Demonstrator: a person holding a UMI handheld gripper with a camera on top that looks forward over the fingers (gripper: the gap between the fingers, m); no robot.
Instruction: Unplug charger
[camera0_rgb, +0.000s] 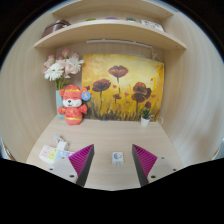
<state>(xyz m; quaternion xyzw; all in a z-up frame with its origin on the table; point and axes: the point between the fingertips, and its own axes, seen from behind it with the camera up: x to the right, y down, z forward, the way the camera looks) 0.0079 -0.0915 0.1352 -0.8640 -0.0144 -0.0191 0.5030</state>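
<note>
A small white charger (117, 157) sits on the light wooden desk (105, 135), between my two fingers with a clear gap on each side. My gripper (113, 160) is open, and its magenta pads (83, 160) stand to the left and right of the charger. No cable shows on the charger.
A red and white plush toy (71, 104) and white flowers (61, 68) stand at the back left. A painting of poppies (122, 87) leans on the back wall, with a small potted plant (145, 117) at its right. Papers (50, 153) lie left of the fingers. A shelf (100, 32) hangs above.
</note>
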